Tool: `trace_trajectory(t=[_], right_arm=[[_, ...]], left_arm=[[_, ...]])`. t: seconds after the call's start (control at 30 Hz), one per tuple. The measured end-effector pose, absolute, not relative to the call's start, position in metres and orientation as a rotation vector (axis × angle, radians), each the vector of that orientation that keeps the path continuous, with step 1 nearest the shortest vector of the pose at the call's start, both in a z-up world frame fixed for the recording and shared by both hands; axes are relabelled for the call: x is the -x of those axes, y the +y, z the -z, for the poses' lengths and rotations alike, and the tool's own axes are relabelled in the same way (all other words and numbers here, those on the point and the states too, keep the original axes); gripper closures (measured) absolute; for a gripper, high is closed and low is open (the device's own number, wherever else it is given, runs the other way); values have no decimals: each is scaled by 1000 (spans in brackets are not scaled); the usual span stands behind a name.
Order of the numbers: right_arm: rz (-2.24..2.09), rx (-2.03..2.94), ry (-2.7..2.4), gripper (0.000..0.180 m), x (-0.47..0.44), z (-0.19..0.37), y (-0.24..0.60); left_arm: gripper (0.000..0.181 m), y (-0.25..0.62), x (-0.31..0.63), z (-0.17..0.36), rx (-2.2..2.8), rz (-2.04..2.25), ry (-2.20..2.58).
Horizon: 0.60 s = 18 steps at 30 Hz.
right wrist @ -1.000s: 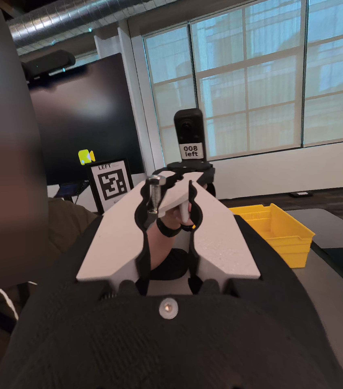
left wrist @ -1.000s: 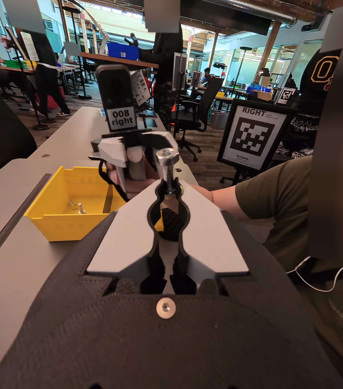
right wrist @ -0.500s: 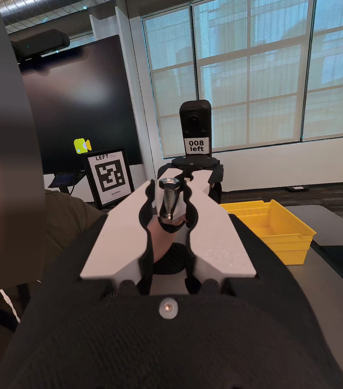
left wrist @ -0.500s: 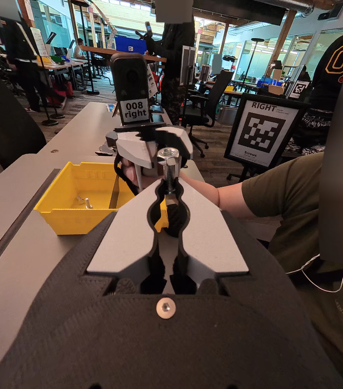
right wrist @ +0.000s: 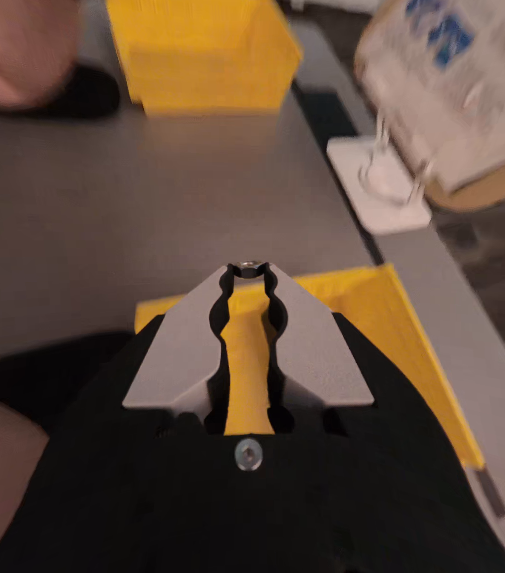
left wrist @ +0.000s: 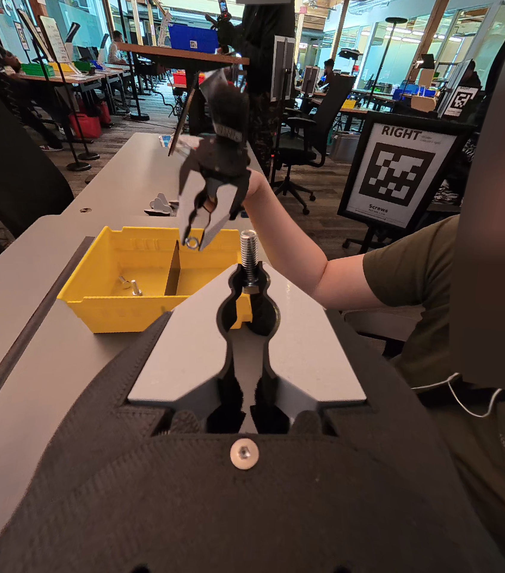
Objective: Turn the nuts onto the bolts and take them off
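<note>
Left tool [left wrist: 249, 273] clamped on upright bolt [left wrist: 248, 252] beside yellow bin [left wrist: 114, 305]; right tool [left wrist: 194, 243] pinching hex nut [right wrist: 248, 269] above bin.

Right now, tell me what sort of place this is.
Probably an open-plan workshop or lab office: rows of desks with office chairs, framed marker-code signs on stands, and a yellow parts bin on a grey table.

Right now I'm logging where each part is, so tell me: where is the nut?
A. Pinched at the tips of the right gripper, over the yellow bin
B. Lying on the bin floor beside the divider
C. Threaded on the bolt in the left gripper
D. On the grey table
A: the nut sits between the right gripper tips above the yellow bin, while the bolt in the left gripper shows bare thread.
</note>
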State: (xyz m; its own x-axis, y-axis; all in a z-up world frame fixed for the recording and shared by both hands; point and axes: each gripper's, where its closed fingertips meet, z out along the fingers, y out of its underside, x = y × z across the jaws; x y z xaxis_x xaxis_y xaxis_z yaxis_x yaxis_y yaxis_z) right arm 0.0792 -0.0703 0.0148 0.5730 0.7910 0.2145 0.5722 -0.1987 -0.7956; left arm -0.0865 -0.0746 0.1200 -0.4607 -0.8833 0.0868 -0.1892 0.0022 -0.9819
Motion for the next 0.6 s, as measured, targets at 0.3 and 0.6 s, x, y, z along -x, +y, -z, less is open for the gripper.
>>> trace_trajectory(t=[0.3,0.6], right_arm=[[-727,2289,-1052,161,-109,87,-93],[-849,1765,-1064,138,-74,-4,-88]], left_arm=[[173,-73,81,-111,1144,1508,1709],[173,-78,75,-104,1159,1502,1743]])
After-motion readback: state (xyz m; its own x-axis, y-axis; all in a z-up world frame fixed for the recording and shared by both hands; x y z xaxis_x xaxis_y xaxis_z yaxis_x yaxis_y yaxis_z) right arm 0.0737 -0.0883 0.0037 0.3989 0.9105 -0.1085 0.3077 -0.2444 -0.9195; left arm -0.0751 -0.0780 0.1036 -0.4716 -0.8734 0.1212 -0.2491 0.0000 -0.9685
